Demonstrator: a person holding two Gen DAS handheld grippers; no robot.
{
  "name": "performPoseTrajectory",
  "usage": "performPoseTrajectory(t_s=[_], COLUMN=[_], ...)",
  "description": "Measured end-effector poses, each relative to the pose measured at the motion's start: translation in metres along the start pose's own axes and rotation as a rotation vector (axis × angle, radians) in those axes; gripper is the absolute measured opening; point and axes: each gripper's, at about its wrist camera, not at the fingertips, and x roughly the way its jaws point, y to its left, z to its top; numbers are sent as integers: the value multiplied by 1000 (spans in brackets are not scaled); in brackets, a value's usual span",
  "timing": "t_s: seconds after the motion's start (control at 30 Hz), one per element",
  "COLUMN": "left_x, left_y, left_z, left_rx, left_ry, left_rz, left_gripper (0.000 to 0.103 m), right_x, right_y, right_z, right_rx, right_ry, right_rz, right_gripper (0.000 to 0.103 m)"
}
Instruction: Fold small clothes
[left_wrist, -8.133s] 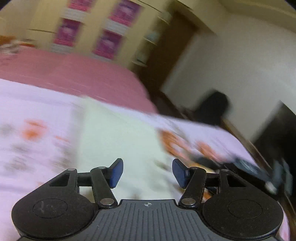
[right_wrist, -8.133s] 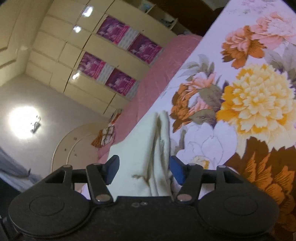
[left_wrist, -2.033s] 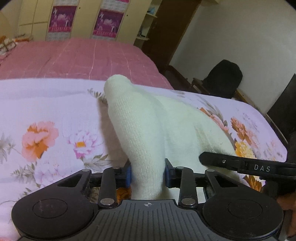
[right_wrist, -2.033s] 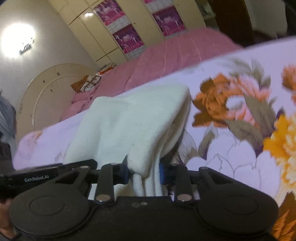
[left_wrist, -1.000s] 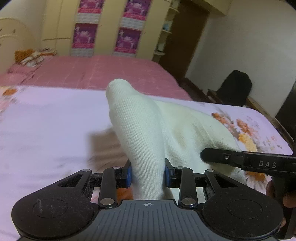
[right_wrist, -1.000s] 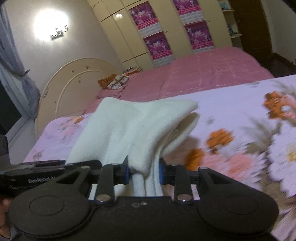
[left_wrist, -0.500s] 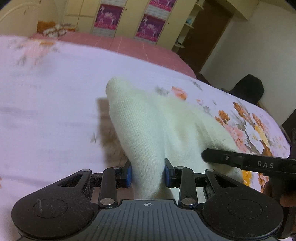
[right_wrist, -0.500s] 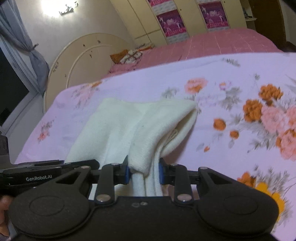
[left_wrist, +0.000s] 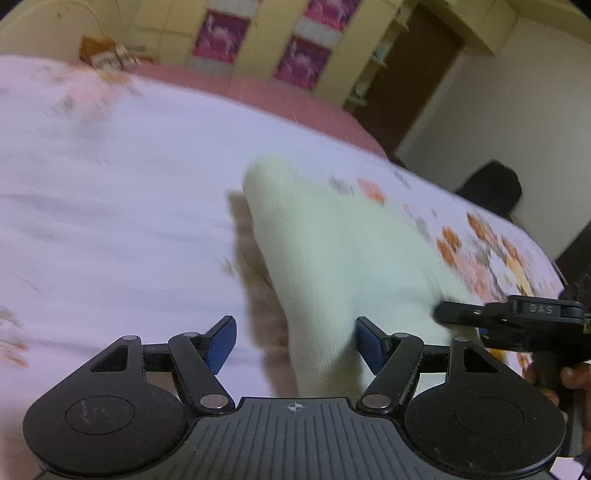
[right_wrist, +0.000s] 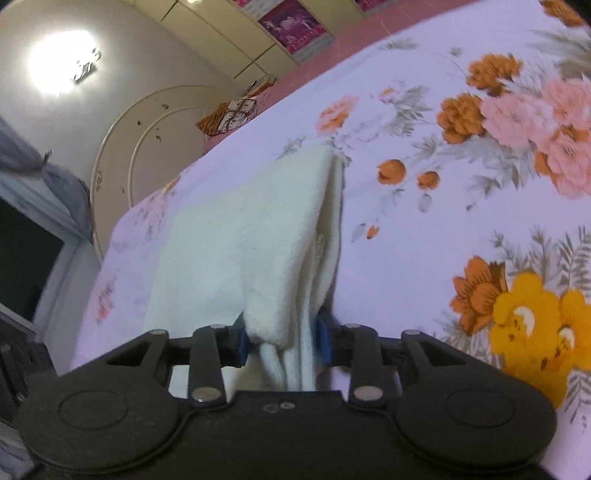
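Note:
A cream knit garment (left_wrist: 332, 266) lies folded on the floral bedsheet (left_wrist: 110, 206). My left gripper (left_wrist: 295, 345) is open; its blue pads stand apart on either side of the cloth's near edge and no longer pinch it. My right gripper (right_wrist: 283, 341) is shut on the other near corner of the same garment (right_wrist: 240, 251), with several cloth layers bunched between the pads. The right gripper's black body (left_wrist: 517, 317) also shows at the right of the left wrist view.
The floral bedsheet (right_wrist: 461, 184) spreads to the right. A pink bedcover (left_wrist: 266, 92) and cupboards lie behind it. A rounded headboard (right_wrist: 155, 125) stands at the far left. A dark chair (left_wrist: 491, 188) stands beside the bed.
My left gripper has opened and let go of the garment. Both grippers have lowered the cloth onto the sheet, and the right one still holds its corner.

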Motion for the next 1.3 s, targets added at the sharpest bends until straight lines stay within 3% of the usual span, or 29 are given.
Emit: performPoseTrajectory(t_s=[0.1,0.17,0.23,0.33,0.43,0.5,0.6,0.73,0.87,0.97,1.07,1.3], left_x=[-20,-17,-7,17,37,41,39,27,8,12,15,1], left_y=[-5,-14,-28,-44,-53,-56,-57,-62,-61,-61,-65,-69], left_z=[15,26,33,38,37,34,31,33,23,12,8,4], left_rx=[31,63,119,157,204,225,233,230,205,205,229,237], left_ry=[-82,-92,-83,-57,-1,7,4,-11,-33,-10,-4,-14], left_rz=[22,-10,-24,-42,10,29,37,52,43,75,104,122], left_gripper=[70,70,69,69,69,69,69,69,69,69,69,69], right_x=[-24,-37,-36,-16,12,26,24,25,-4,-13,-2,-12], right_y=[9,22,40,70,80,70,60,69,80,83,76,71], right_z=[7,13,20,22,19,17,18,18,12,-4,-14,-12], right_rx=[-17,-74,-175,-355,-472,-484,-444,-480,-480,-520,-566,-510], right_ry=[-82,-162,-187,-151,-77,-38,-51,-41,-80,-51,0,-12], right_rz=[-40,-79,-92,-140,-245,-306,-274,-295,-266,-261,-334,-301], right_gripper=[38,30,24,23,21,19,19,19,25,25,28,31])
